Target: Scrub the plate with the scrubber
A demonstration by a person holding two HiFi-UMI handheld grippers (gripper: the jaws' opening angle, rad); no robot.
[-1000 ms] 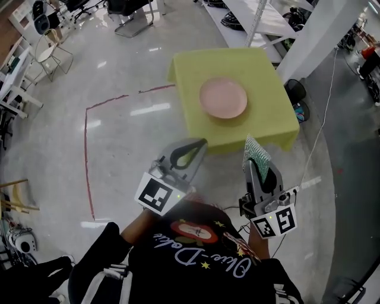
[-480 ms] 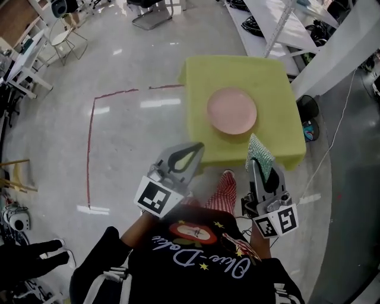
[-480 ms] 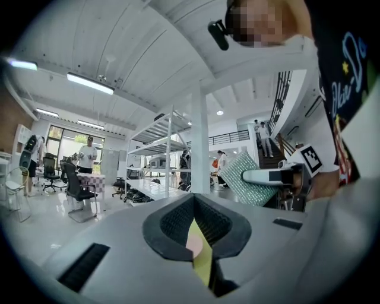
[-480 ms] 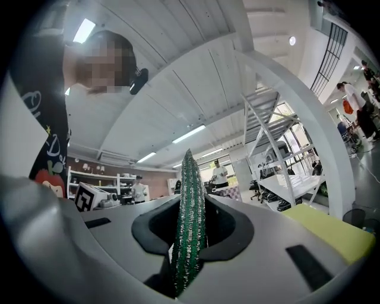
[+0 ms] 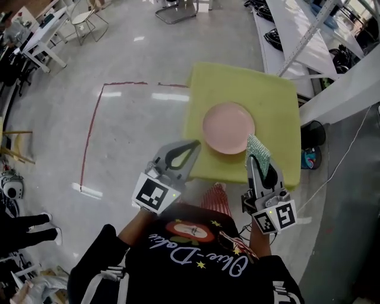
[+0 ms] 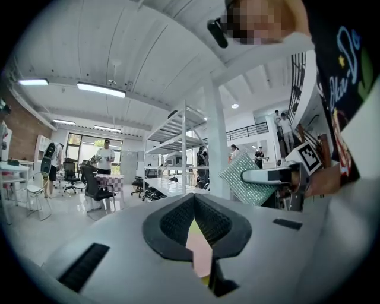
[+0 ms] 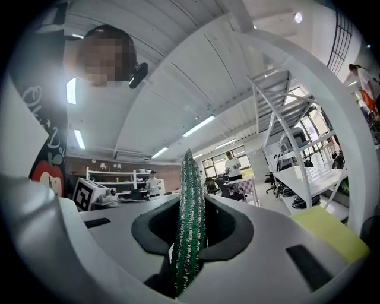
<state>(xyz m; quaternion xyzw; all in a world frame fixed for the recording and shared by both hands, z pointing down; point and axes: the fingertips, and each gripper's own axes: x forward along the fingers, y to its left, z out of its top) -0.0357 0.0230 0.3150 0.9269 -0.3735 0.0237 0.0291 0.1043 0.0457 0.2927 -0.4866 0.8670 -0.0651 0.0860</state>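
Note:
A pink plate [image 5: 228,127] lies in the middle of a small table covered with a yellow-green cloth [image 5: 279,104]. My left gripper [image 5: 196,144] is shut and holds nothing; its tip hovers at the table's near edge, just left of the plate. In the left gripper view [image 6: 194,200] a sliver of the plate [image 6: 199,252] shows in the gap below its closed jaws. My right gripper [image 5: 254,160] is shut on the green sparkly scrubber [image 5: 258,150], which stands upright over the near right rim of the plate. The scrubber [image 7: 189,219] stands edge-on between the right jaws.
White shelving [image 5: 285,29] stands behind and right of the table, and a white beam [image 5: 344,89] runs along its right side. Red tape [image 5: 89,130] marks the shiny floor at the left. Chairs and desks [image 5: 83,18] stand far back left. A cable [image 5: 356,142] lies at the right.
Both grippers have moved forward to the table, so the table and plate now sit closer. The scrubber stays in the right gripper and now reaches the plate's near right rim.

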